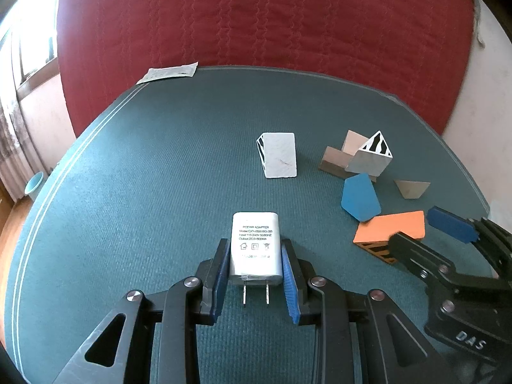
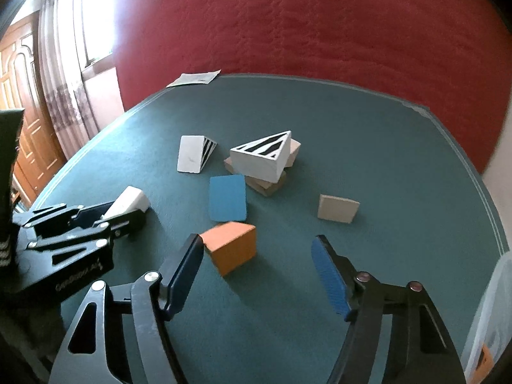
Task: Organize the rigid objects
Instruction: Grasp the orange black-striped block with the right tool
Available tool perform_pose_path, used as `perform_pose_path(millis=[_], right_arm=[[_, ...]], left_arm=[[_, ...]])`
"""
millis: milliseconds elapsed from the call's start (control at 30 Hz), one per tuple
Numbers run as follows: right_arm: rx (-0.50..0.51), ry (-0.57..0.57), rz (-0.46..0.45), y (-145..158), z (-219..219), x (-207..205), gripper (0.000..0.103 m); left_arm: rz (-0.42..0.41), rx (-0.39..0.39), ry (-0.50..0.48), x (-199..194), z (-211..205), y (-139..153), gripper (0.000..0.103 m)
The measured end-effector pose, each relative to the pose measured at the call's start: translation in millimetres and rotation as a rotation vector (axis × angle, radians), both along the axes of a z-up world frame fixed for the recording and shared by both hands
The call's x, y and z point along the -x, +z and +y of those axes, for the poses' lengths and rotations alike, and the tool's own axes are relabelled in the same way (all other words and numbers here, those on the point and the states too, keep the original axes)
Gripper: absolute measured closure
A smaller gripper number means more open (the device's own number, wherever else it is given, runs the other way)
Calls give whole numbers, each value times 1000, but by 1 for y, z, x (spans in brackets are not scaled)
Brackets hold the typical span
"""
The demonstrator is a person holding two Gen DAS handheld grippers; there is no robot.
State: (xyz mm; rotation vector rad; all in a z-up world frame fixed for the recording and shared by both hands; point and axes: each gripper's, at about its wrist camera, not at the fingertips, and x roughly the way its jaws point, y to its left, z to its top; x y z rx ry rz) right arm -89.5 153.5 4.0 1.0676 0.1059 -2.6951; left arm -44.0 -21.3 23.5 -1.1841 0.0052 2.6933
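The left hand-held gripper (image 1: 256, 275) is a black linkage frame with triangular cut-outs, silver round screws at the joints and two ribbed blue pads (image 1: 289, 283). The right hand-held gripper (image 2: 257, 275) is built alike: black arms, silver screws, blue textured pads (image 2: 329, 280). White lettering marks each black body.

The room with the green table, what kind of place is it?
Probably a room in someone's home. There is a red quilted bedspread behind the table, a curtained window, and a panelled wooden door.
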Motion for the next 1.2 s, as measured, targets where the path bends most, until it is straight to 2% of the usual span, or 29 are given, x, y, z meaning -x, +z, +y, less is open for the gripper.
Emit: perform_pose_path(millis=[300, 467, 633, 1200], right_arm=[[16, 36, -22, -2, -5, 7, 47], [23, 62, -39, -4, -8, -3, 64], [18, 59, -51, -6, -8, -11, 68], [16, 14, -73, -8, -18, -4, 68]], left_arm=[[0, -4, -3, 0, -2, -1, 71], [0, -4, -15, 0, -2, -1, 71], [0, -3, -15, 0, -1, -1, 71], [1, 1, -24, -1, -1, -1, 71]])
